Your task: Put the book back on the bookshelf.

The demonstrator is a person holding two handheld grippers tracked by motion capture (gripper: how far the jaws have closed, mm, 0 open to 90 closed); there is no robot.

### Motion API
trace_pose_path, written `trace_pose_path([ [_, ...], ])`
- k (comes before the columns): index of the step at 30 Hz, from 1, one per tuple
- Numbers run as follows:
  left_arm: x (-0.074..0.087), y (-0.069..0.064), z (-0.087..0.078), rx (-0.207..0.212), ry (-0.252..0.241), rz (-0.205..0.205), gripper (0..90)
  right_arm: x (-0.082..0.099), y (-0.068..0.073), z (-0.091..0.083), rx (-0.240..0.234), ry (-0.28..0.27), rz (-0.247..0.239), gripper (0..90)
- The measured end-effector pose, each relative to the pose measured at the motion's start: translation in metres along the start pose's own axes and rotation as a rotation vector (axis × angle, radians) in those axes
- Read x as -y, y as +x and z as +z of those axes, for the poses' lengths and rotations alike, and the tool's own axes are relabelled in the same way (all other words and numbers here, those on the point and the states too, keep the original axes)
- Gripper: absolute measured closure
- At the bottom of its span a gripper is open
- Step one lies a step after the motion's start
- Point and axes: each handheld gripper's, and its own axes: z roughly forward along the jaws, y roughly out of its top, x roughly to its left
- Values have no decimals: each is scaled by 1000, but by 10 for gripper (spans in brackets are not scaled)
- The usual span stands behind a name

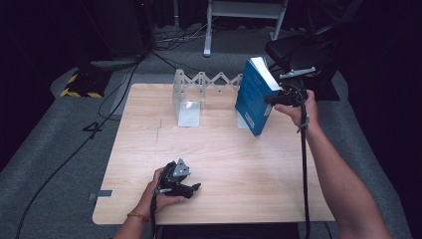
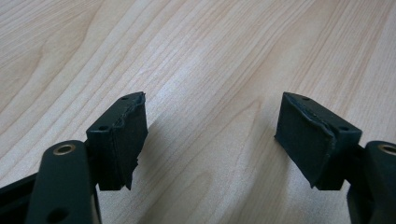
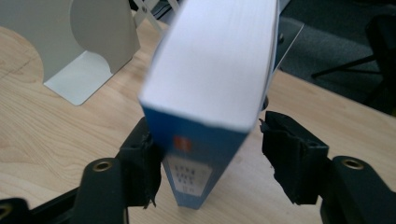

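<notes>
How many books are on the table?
1: the blue book stands tilted at the table's far right, between the right tool's open jaws, beside the white bookend.

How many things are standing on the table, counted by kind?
Book: 1
Bookend rack: 1
Total: 2
</notes>
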Motion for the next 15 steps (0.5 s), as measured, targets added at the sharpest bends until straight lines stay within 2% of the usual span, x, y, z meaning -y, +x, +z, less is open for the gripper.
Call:
trace_pose_path([
  [2, 0, 0, 0, 0, 0, 0, 254, 11, -1, 7, -17, -6, -3, 397],
  [4, 0, 0, 0, 1, 1, -1, 254, 22, -2, 13, -40, -9, 9, 442],
  [9, 0, 0, 0, 1, 0, 0, 254, 45, -2, 27, -47, -44, 32, 426],
  [15, 0, 0, 0, 0, 1, -2, 252, 56, -2, 32, -47, -52, 28, 403],
])
